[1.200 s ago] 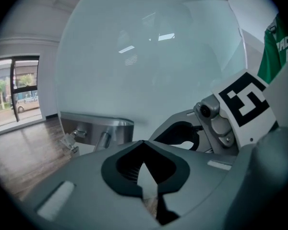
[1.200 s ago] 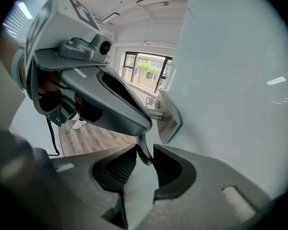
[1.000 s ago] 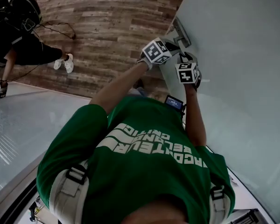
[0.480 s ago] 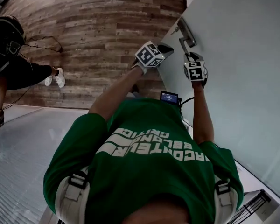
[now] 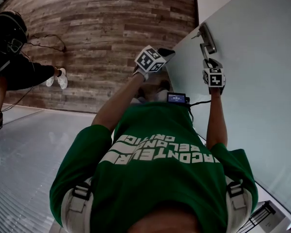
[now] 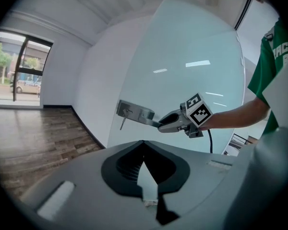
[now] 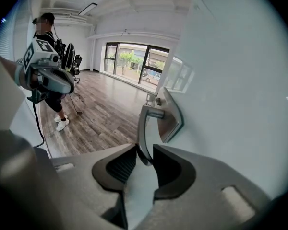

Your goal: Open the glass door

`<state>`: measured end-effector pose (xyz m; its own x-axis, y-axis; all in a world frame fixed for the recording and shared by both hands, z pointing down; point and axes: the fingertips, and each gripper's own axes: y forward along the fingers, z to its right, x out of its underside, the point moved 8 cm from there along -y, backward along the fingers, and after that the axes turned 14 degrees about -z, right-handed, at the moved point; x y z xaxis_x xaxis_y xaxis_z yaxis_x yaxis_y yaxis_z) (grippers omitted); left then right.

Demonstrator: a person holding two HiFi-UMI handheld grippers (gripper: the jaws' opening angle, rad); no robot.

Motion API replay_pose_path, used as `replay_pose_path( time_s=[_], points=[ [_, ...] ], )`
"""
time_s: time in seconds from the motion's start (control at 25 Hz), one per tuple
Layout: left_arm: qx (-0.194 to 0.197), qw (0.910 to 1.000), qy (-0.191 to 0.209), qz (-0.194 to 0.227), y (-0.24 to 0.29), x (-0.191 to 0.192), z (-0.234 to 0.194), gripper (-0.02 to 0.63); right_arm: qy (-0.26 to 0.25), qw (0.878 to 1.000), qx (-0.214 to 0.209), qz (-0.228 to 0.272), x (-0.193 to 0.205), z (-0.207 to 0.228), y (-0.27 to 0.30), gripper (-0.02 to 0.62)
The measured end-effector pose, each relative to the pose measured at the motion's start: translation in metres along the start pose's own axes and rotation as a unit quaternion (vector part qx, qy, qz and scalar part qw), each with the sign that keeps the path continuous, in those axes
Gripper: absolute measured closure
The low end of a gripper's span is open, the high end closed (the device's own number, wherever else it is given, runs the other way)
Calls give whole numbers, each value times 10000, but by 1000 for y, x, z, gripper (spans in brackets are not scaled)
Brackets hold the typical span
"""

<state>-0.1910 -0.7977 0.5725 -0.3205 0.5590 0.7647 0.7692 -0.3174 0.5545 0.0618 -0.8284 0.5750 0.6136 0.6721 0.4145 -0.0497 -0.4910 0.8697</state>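
Observation:
The frosted glass door (image 5: 262,81) fills the right side of the head view. Its metal lever handle (image 5: 207,39) sits on a plate near the door's edge. My right gripper (image 5: 209,61) is shut on the lever, which lies between the dark pads in the right gripper view (image 7: 145,128). The left gripper view shows that grip from the side, the lever handle (image 6: 134,113) running into the right gripper (image 6: 162,126). My left gripper (image 5: 169,52) hangs in the air just left of the door's edge, shut, with nothing between its pads (image 6: 144,147).
A person in dark clothes and white shoes (image 5: 14,57) stands on the wooden floor (image 5: 111,23) to the left, with a cable beside them. Large windows (image 7: 134,63) line the far wall. A small screen (image 5: 177,98) hangs at my chest.
The handle and door edge have shifted up and to the right in the head view, the right gripper staying on the lever. The left gripper has drawn away from the door's edge.

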Motion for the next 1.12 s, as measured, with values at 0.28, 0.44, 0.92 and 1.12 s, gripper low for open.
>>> replay_pose_path(
  time_s=[0.28,0.44,0.92,1.12],
  points=[
    [-26,9998,-77,-167,20,3,-12,595,190,9998,75,65,7,21,12,497],
    [36,9997,-11,-240,29,-7,-13,595,317,9993,103,137,7,30,12,497],
    [252,9986,14,-458,85,-44,-12,595,690,9972,261,140,14,85,27,497],
    [302,9981,-30,-533,95,-50,-13,595,861,9957,312,118,14,106,30,499]
  ],
)
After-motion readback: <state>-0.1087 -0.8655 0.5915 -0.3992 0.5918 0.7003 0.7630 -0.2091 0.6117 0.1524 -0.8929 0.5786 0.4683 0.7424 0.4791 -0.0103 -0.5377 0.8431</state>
